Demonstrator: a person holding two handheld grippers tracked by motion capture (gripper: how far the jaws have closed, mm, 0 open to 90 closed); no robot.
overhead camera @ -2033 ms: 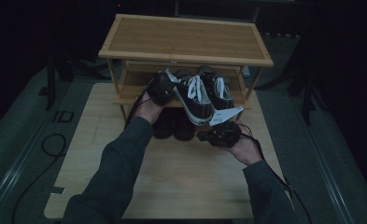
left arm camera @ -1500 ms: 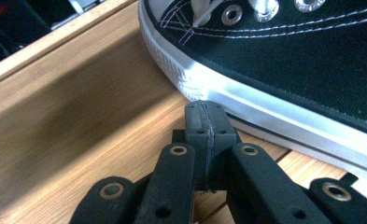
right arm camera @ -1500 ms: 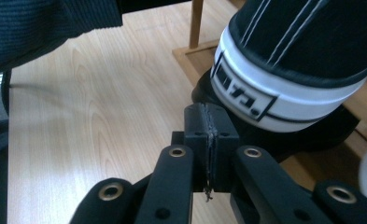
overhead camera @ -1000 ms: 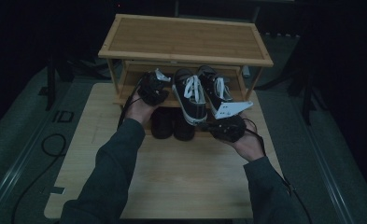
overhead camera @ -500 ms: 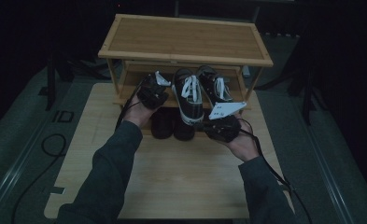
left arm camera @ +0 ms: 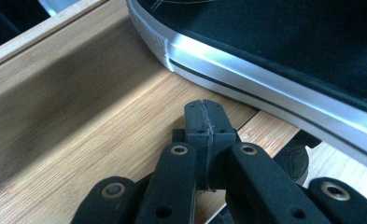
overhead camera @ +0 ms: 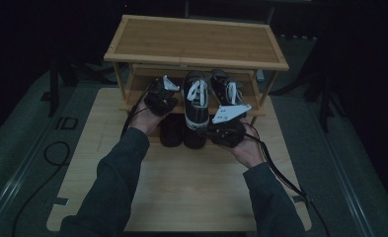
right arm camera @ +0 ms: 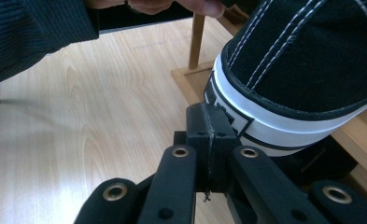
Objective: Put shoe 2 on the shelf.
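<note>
here, sneaker (overhead camera: 195,106) on rack shelf (left arm camera: 102,140), grippers closed

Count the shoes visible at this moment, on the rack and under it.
4. Two black-and-white sneakers sit on the rack's lower shelf: one in the middle, one to its right. Two dark shoes stand on the table below: and. More may be hidden in the shelf's shadow.

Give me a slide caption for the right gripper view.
Right gripper, jaws shut, pressed against the heel of a black sneaker overhanging the wooden rack shelf.
</note>
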